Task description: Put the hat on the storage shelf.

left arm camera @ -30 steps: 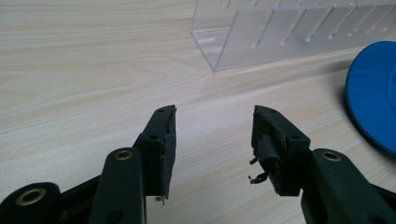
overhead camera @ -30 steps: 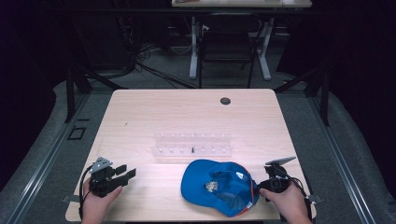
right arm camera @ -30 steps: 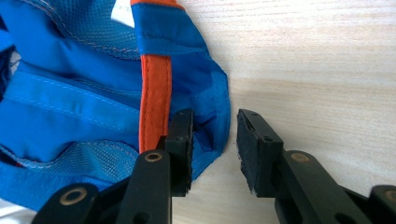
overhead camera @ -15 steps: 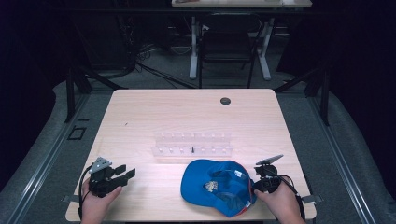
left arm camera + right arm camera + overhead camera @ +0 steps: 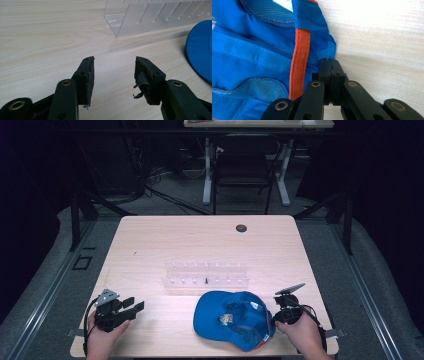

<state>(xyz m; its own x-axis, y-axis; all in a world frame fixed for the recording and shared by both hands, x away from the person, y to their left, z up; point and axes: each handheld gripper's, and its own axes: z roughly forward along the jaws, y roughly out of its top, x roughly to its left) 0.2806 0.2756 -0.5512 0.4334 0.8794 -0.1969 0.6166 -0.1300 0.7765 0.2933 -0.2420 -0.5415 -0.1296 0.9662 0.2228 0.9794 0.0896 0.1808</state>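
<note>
1. The blue cap (image 5: 234,320) lies upside down on the wooden table (image 5: 200,245), low and right of centre in the high view, its inside facing up with a small tag or label in the hollow.
2. In the right gripper view the cap's fabric (image 5: 262,50) takes up the left side, an orange strip (image 5: 299,62) running top to bottom just left of my jaws.
3. My right gripper (image 5: 281,312) sits at the cap's right edge. Its jaws have just been closing and now meet flat, tip to tip, at the hem of the blue cloth. I judge a fold of the edge is pinched there, though I cannot see cloth between the pads.
4. The cap spreads leftward in the frame from that gripper, its longer axis slanting from upper left to lower right; my right hand is by far the nearer one.
5. My left gripper (image 5: 131,307) rests at the lower left of the high view, well apart from the cap, jaws spread wide with nothing between them.
6. Behind the cap, toward the table's middle, stands a clear plastic rack (image 5: 206,275) with dividers; the left gripper view has it at upper right.
</note>
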